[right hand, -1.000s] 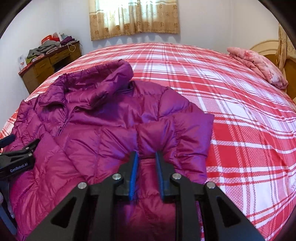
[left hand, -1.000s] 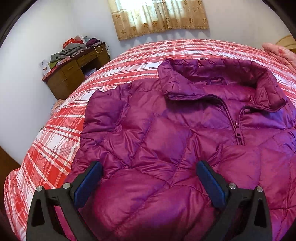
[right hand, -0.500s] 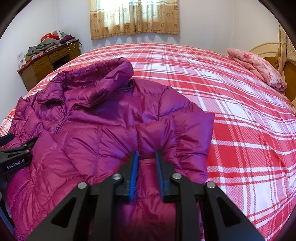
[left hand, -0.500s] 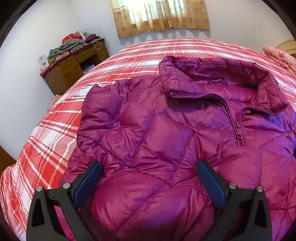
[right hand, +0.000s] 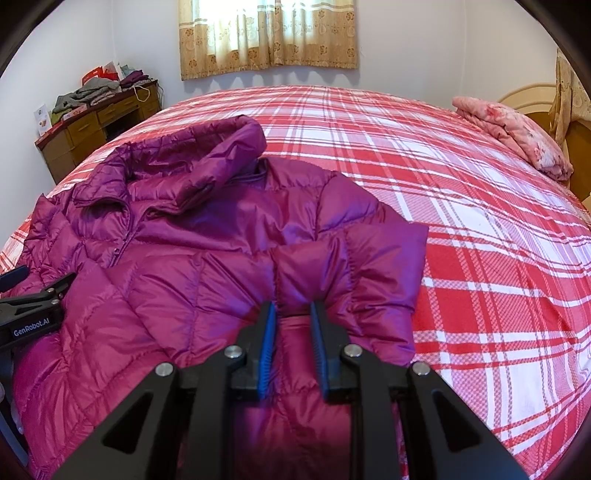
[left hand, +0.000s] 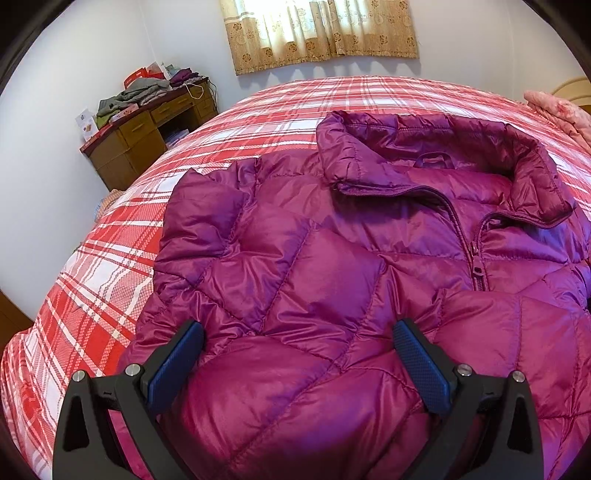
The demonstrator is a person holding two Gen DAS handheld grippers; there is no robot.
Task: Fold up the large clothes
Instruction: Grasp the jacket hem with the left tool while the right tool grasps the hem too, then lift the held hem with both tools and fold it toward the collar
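Note:
A purple quilted down jacket [left hand: 332,258] lies front up on the red plaid bed [left hand: 110,277], zipped, with its collar toward the far wall. My left gripper [left hand: 299,350] stands open wide over the jacket's near left part, and a puffy bulge of fabric rises between its fingers. In the right wrist view the jacket [right hand: 184,258] has its right side folded inward. My right gripper [right hand: 291,321] is shut on a pinched ridge of that folded fabric. The left gripper's body [right hand: 33,317] shows at the left edge of that view.
A folded pink quilt [right hand: 513,133] lies at the bed's far right by a wooden headboard [right hand: 535,107]. A brown desk [left hand: 140,140] piled with clothes stands against the left wall. Plaid bedspread [right hand: 480,258] stretches to the jacket's right. A curtain [left hand: 321,33] hangs on the back wall.

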